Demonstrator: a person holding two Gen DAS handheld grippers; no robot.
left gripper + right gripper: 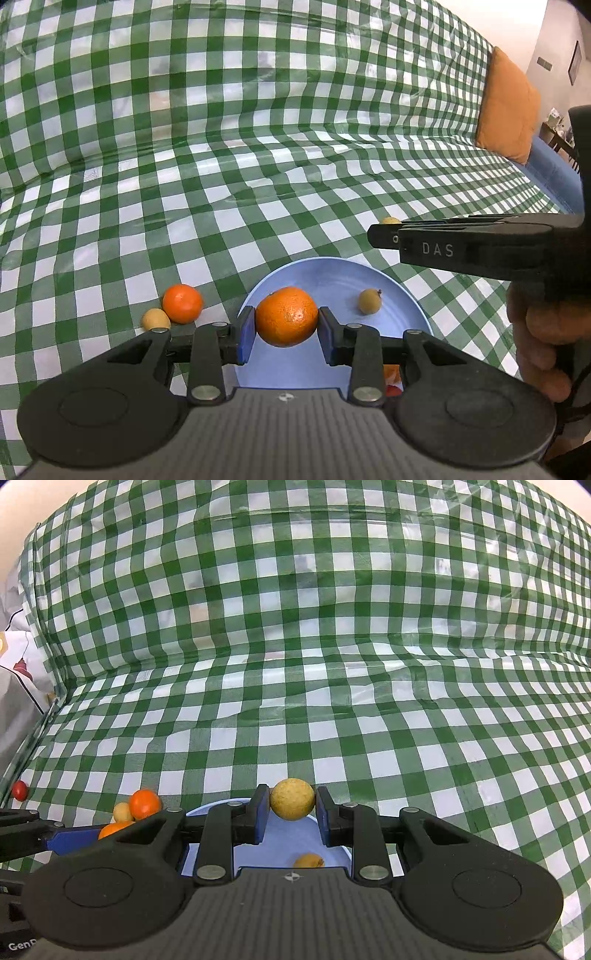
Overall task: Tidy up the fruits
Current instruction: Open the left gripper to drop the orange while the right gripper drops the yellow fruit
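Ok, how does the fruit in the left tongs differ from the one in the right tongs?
The mandarin in the left tongs is bright orange, glossy and larger; the round fruit in the right tongs is dull yellow-tan, matte and smaller. Both are gripped by blue pads above the blue plate.

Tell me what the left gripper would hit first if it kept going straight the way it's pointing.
Probably the blue plate. The left gripper, shut on a mandarin, points down over the plate's bare middle, with a small yellow fruit off to its right. Depth is hard to judge.
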